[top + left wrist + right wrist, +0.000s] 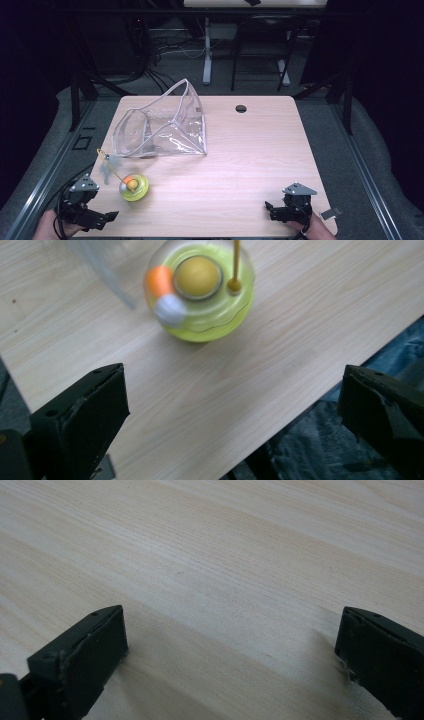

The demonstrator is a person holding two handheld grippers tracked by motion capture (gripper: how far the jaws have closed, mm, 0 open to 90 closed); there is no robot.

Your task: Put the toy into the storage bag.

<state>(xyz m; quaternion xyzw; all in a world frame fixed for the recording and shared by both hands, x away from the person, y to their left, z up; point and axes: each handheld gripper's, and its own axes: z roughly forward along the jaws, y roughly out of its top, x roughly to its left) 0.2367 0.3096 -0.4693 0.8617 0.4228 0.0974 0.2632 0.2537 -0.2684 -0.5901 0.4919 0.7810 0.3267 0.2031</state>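
A yellow-green round toy (134,188) with a clear dome stands near the table's front left, a thin yellow stick (113,168) rising from it toward the back left. In the left gripper view the toy (200,295) shows a yellow ball, an orange piece and a white piece inside. My left gripper (111,217) is open at the front left corner, a short way in front of the toy and apart from it. At the front right edge my right gripper (269,210) rests open over bare wood, nothing between its jaws (230,670).
A clear plastic zip pouch (162,125) stands open at the back left of the wooden table (250,155). A round cable hole (241,108) sits near the far edge. Black frame rails run along both sides.
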